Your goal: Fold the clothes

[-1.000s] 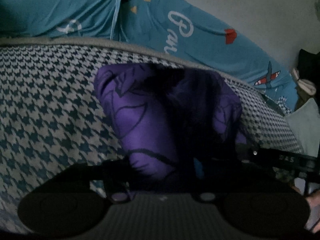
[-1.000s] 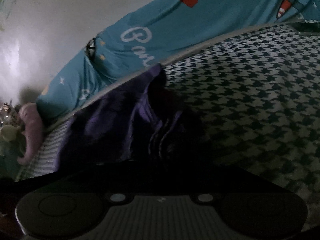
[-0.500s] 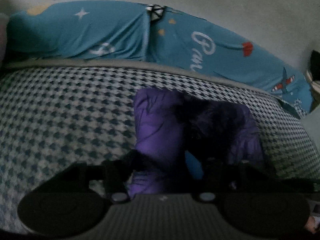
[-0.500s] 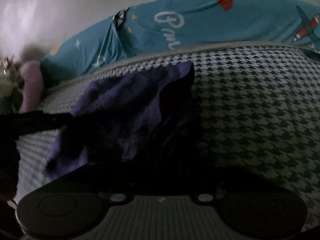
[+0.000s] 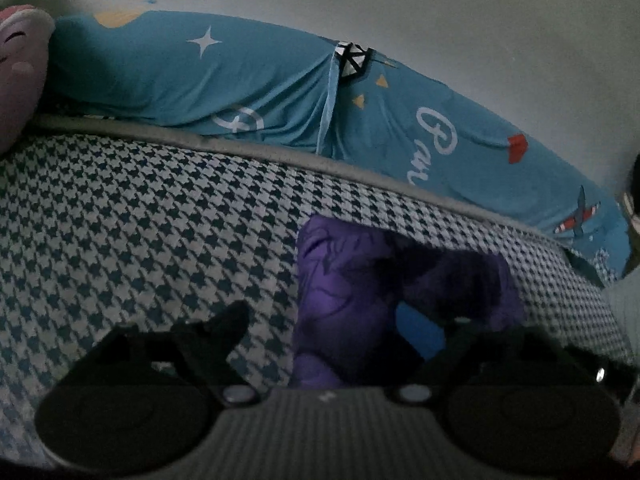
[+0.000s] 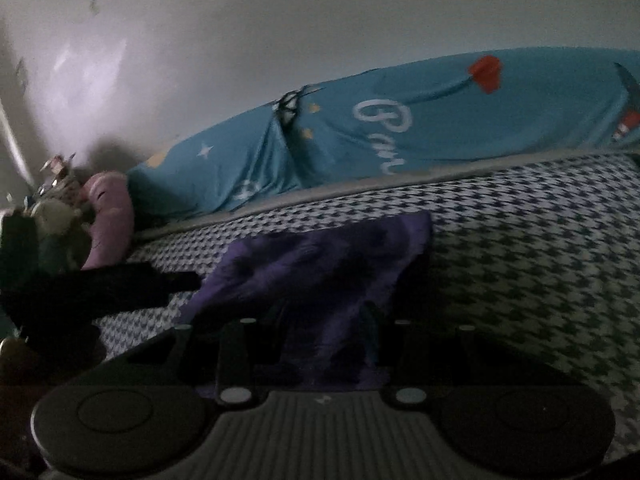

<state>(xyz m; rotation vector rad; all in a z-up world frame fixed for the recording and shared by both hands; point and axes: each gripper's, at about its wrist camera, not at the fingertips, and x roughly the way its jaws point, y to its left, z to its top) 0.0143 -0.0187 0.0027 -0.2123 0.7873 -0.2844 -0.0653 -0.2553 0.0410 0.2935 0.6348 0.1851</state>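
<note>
Left gripper (image 5: pixel 344 332) spread wide, empty | right gripper (image 6: pixel 320 344) wide, straddling purple garment (image 6: pixel 320 264) | lying bunched near houndstooth bedspread (image 6: pixel 520 260) far edge, presumably for squaring.

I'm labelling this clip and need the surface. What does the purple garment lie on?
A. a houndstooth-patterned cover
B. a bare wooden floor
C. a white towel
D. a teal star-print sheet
A: the purple garment rests on the houndstooth cover; the teal sheet is behind it.
</note>
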